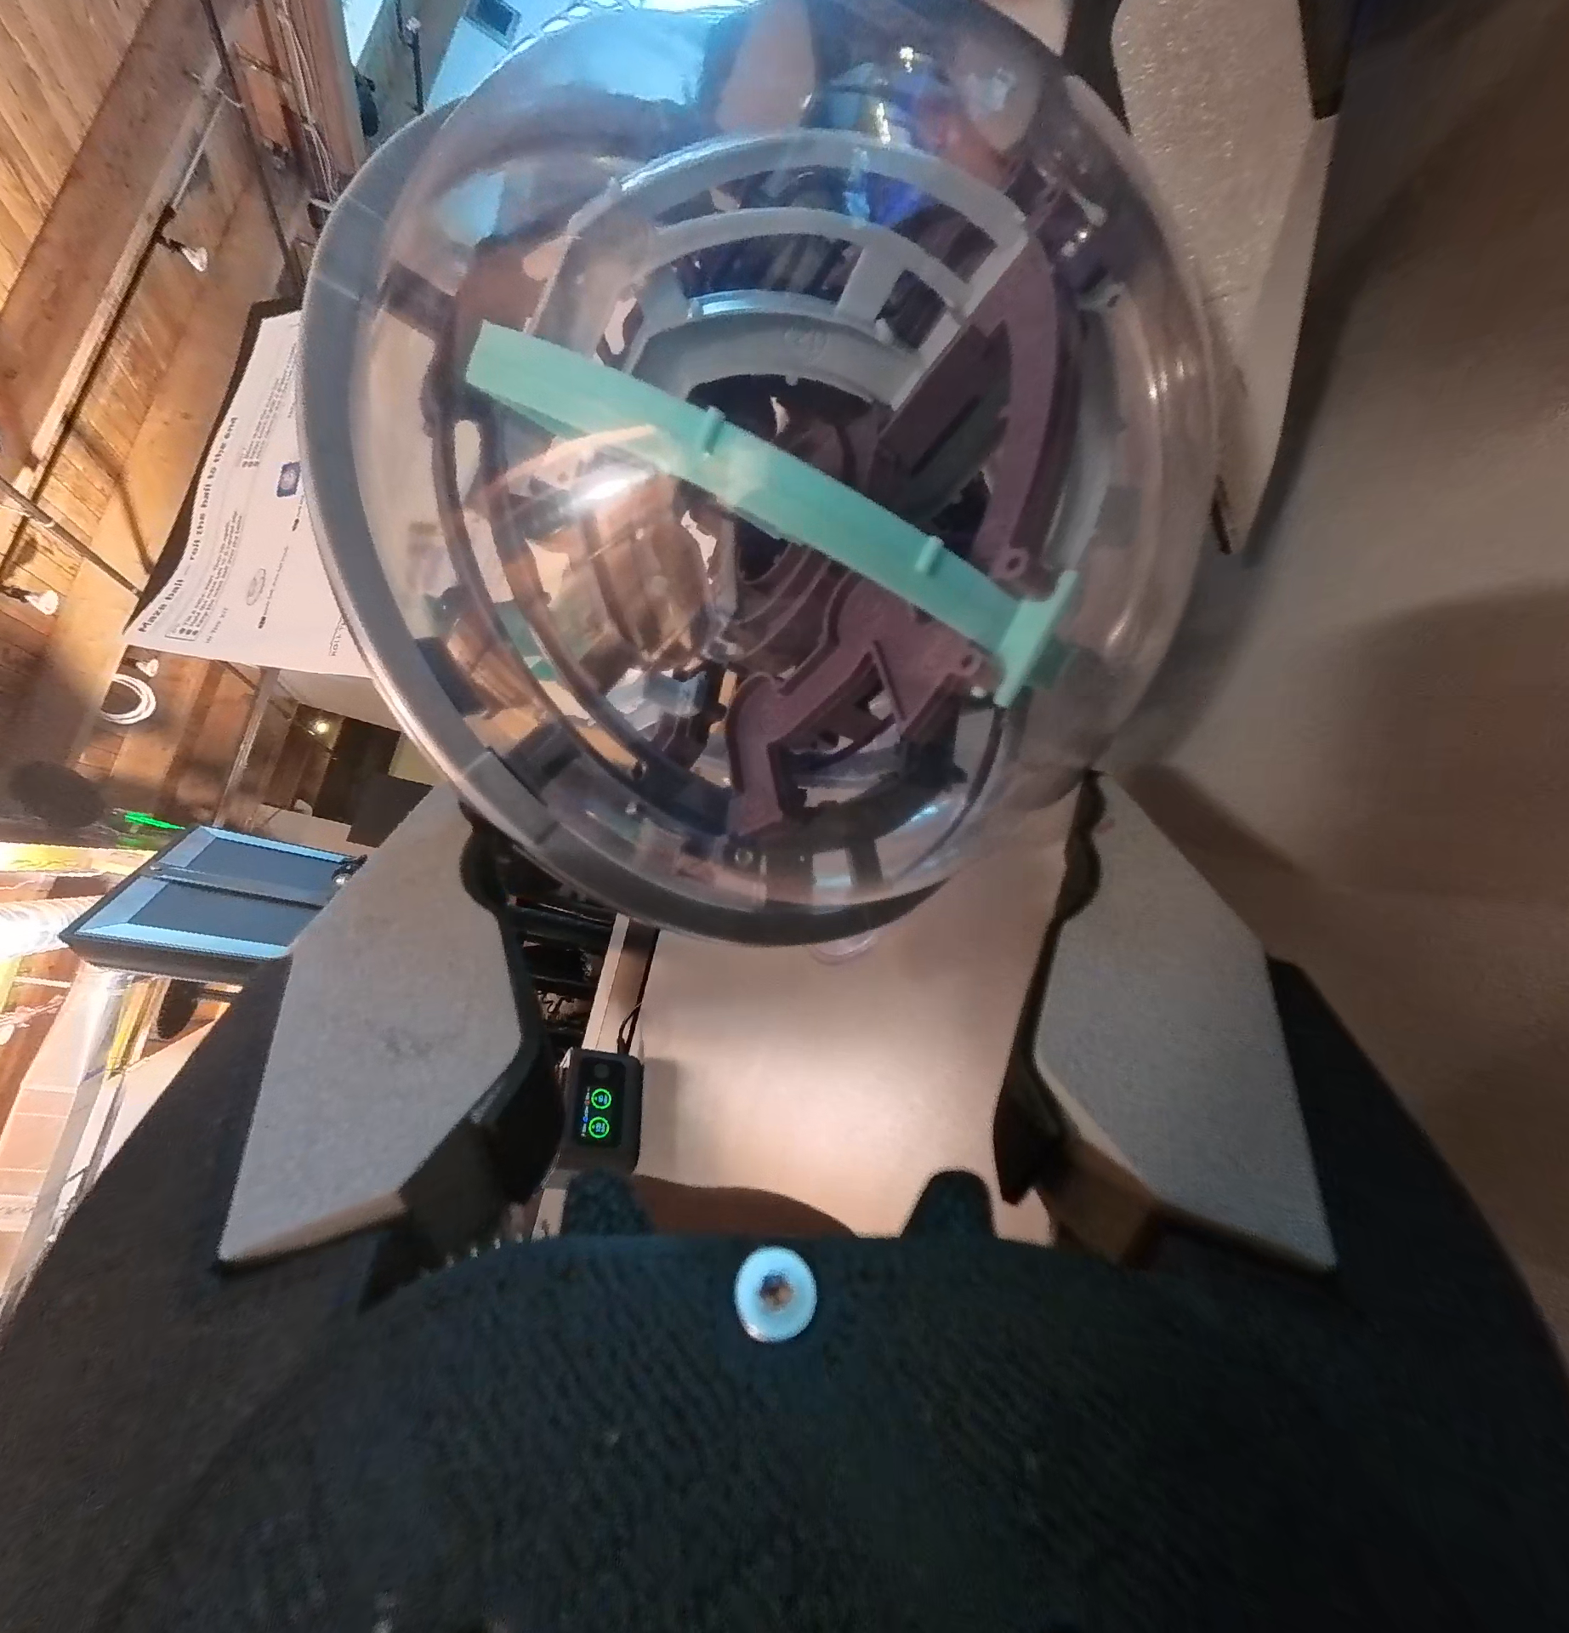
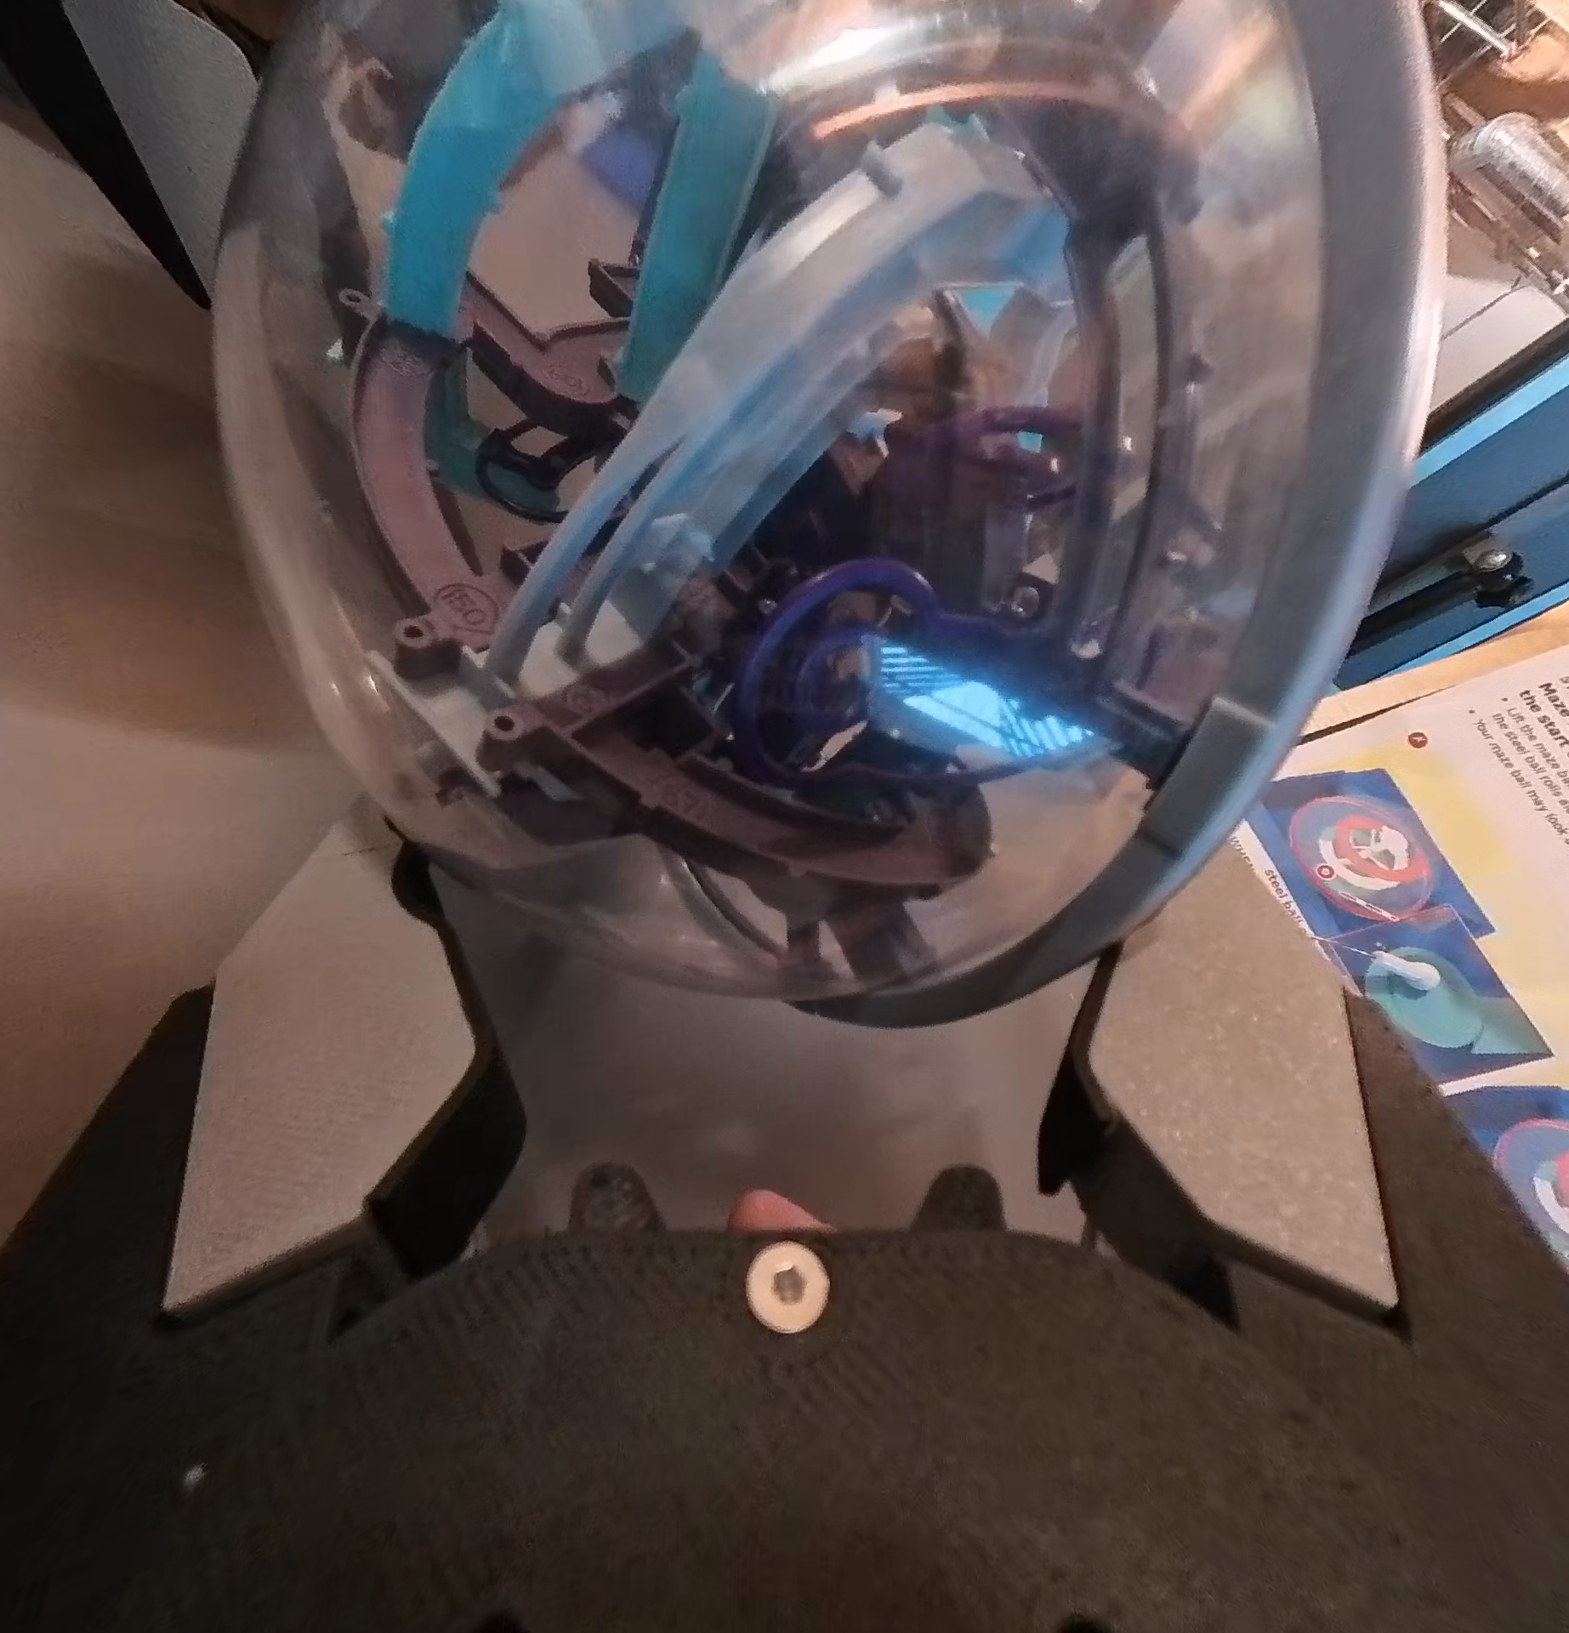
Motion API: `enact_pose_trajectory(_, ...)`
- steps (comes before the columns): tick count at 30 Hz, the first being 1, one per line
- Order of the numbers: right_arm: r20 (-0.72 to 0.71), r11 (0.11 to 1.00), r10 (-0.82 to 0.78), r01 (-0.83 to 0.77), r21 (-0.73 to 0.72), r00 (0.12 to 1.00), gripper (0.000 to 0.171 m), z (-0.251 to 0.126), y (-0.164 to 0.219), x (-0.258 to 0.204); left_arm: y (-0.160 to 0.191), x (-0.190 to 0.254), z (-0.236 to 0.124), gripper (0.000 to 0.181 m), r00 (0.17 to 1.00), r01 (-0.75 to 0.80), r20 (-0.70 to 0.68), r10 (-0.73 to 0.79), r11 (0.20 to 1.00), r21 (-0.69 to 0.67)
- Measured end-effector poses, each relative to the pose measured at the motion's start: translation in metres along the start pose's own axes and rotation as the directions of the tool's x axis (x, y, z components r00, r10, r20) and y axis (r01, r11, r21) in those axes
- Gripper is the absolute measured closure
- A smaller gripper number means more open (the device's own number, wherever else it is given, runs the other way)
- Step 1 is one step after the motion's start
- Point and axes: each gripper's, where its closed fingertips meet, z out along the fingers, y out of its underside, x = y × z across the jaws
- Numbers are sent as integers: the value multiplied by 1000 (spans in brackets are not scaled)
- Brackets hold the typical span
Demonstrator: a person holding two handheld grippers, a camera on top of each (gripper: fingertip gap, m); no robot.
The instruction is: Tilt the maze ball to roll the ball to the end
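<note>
We hold the clear maze ball (image 1: 745, 495) aloft, left gripper (image 1: 763, 884) and right gripper (image 2: 763, 954) both spread wide, cradling the sphere. Steel ball not spotted, so progress unclear; we judge tilting remains. Instruction sheet (image 2: 1470, 839) lies right; small device (image 1: 599, 1112) near.

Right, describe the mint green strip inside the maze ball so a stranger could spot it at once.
Start at the clear maze ball that fills the left wrist view, ringed by a grey band. Inside, one mint green strip runs slantwise across the middle, from upper left down to lower right. The tracks around it are grey or dark purple, so its pale green gives it away.
</note>
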Motion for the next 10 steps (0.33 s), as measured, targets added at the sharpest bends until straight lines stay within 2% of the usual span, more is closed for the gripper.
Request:
enact_pose_trajectory(1, 0, 1000, 0, 0, -1, 1000, 20, 0, 0, 0, 0, 0, 0, 55, 1000, 0, 0, 0, 1000, -1)
enact_pose_trajectory(10, 1, 1000, 0, 0, -1, 1000, 19, 0, 0, 0, 0, 0, 0, 55, 1000, -3, 1, 3, 1000, -2)
